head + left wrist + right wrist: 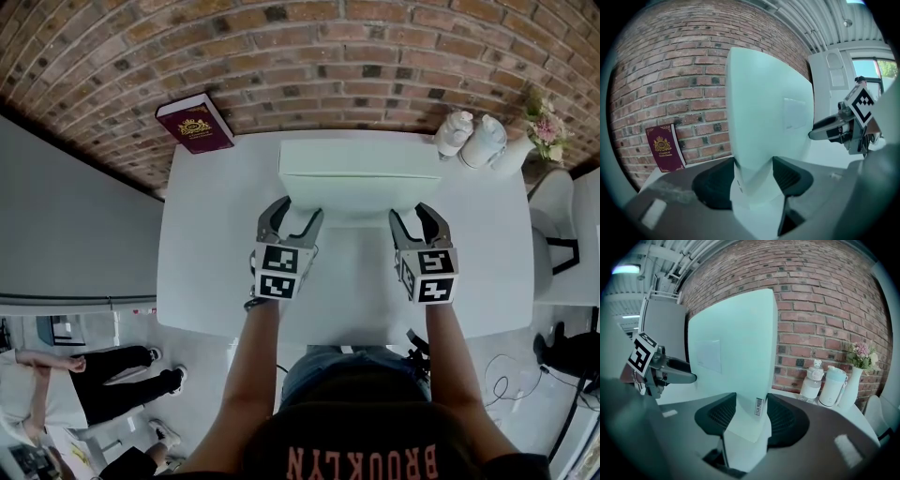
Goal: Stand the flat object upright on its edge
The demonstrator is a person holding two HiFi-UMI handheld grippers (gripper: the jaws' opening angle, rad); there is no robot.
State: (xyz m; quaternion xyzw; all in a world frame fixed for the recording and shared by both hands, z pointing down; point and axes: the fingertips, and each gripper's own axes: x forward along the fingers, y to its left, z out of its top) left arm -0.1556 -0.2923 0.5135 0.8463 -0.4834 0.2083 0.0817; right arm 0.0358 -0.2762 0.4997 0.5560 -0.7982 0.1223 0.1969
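Standing tall on the white table (206, 281), the flat white slab (359, 178) sits just past the table's centre, toward 12 o'clock in the head view. Its broad face is turned toward the person. From both gripper views the slab (764, 117) (736, 357) rises upright between the jaws. Its lower edge seems to rest on the tabletop, though the contact itself is hidden behind the pads. A small metal-rimmed slot shows on its narrow side edge in the right gripper view.

The left gripper (300, 208) (754, 180) is clamped on the slab's lower near corner at about 7 o'clock of the slab, with both dark ribbed pads pressing its two faces. The right gripper (411, 210) (752, 416) grips the matching corner at about 5 o'clock in the same way. Each gripper shows in the other's view, reaching in level from the side.

At 11 o'clock of the table a maroon book (195, 124) (664, 147) with a gold crest leans against the brick wall (328, 56). At 1 o'clock stand a small white bottle (454, 133) (813, 380) and a pale tumbler (483, 141) (833, 386), close together. Just beyond them, toward 2 o'clock, is a white vase (514, 155) (853, 385) of pink flowers (546, 127) (861, 355).
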